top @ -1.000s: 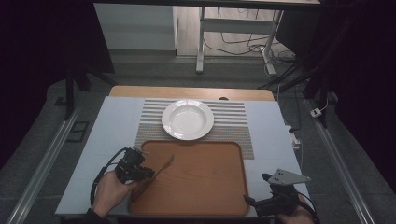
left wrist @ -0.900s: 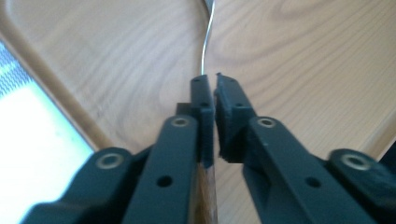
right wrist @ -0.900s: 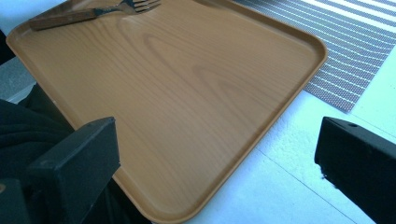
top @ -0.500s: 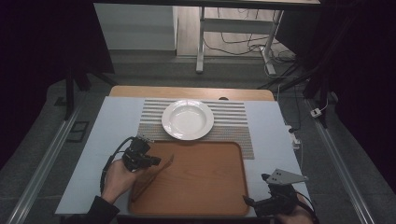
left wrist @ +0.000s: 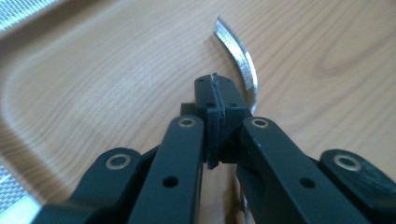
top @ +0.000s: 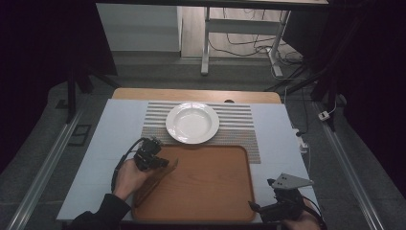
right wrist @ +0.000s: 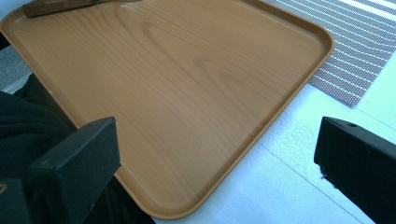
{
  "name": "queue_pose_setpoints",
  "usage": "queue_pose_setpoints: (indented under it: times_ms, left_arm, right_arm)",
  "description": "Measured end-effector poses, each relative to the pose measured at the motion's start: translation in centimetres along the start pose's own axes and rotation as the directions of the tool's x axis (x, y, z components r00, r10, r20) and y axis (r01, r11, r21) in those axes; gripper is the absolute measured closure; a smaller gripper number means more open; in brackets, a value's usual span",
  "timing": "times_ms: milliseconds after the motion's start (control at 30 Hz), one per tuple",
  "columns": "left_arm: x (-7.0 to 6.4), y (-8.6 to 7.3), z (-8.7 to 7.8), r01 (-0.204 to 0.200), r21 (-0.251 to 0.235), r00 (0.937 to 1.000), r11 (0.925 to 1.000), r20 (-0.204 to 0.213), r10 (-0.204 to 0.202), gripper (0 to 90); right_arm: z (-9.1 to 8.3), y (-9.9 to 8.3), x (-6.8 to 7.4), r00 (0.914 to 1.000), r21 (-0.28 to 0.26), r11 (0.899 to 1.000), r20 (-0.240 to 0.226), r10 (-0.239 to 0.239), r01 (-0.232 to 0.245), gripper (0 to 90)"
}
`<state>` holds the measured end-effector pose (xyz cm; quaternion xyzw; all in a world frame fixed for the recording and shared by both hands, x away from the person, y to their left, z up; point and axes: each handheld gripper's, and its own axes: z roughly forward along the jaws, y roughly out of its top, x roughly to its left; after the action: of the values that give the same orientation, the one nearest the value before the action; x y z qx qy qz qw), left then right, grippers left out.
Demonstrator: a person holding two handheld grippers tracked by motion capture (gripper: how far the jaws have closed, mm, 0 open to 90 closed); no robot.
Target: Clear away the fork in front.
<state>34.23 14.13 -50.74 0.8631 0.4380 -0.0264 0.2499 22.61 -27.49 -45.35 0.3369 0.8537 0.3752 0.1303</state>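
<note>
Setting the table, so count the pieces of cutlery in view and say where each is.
1. A wooden-handled knife lies at the left edge of the tray, its blade clamped in the left gripper. Nothing else shows, though the hand could hide something.

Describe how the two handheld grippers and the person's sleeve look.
Both the left gripper and the right gripper are black, with flat bolted jaw links. A black cable loops from the left one. A grey three-cornered plate tops the right one. The sleeve is dark.

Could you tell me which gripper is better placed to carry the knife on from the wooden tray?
Left. The left gripper is shut on the wood-handled metal knife over the brown wooden tray; the right gripper rests open at the tray's near right corner.
</note>
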Motion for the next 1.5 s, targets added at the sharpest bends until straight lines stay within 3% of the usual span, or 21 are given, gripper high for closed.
queue_pose_setpoints:
  times_ms: [67,133,233,367,533,600,767,900,1133,1500]
  left_arm:
    - [-1.3,0.3,-0.1,-0.038,-0.012,0.9979,0.9992,0.053,0.039,88.8]
    - [-3.3,0.6,-0.4,-0.101,-0.032,0.9902,0.9943,0.093,0.104,88.8]
    - [-4.0,0.8,-0.2,-0.123,-0.02,0.9894,0.9922,0.075,0.124,88.8]
    - [-3.9,0.7,0.1,-0.117,-0.011,0.9914,0.993,0.058,0.118,88.8]
    - [-4.6,0.6,0.3,-0.141,-0.012,0.986,0.99,0.089,0.141,88.8]
    - [-5.0,0.5,0.9,-0.153,0.008,0.9835,0.9882,0.099,0.152,88.8]
    - [-5.4,0.4,2.1,-0.176,0.058,0.9832,0.9827,0.061,0.172,88.8]
    - [-4.8,0.3,1.9,-0.153,0.048,0.988,0.9871,0.03,0.152,88.8]
    - [-2.9,-0.1,1.2,-0.077,0.034,0.997,0.9965,0.009,0.077,88.8]
    - [0.2,-1.2,-0.2,0.019,0.032,0.9991,0.9993,-0.038,-0.018,88.6]
  right_arm:
    - [0.0,0.0,0.0,1.0,0.001,1.0,0.001,-0.002,0.002,0.4]
    - [0.0,0.0,0.0,1.0,0.001,1.0,-0.002,0.001,-0.001,0.4]
    - [0.0,0.0,0.0,1.0,0.0,1.0,-0.001,-0.003,0.003,0.5]
    - [0.0,0.0,0.0,1.0,0.001,1.0,0.001,-0.006,0.006,0.5]
    - [0.0,0.0,0.0,1.0,0.0,1.0,-0.004,-0.002,0.002,0.5]
    - [0.0,0.0,0.0,1.0,0.0,1.0,-0.005,-0.003,0.003,0.5]
    - [0.0,0.0,0.0,1.0,-0.002,1.0,-0.006,-0.004,0.004,0.5]
    - [0.0,0.0,0.0,1.0,-0.003,1.0,-0.008,-0.001,0.001,0.5]
    - [-0.1,0.0,-0.1,1.0,-0.002,1.0,-0.008,0.0,0.0,0.5]
    - [-0.1,0.0,-0.1,0.9999,-0.004,1.0,-0.009,0.008,-0.008,0.5]
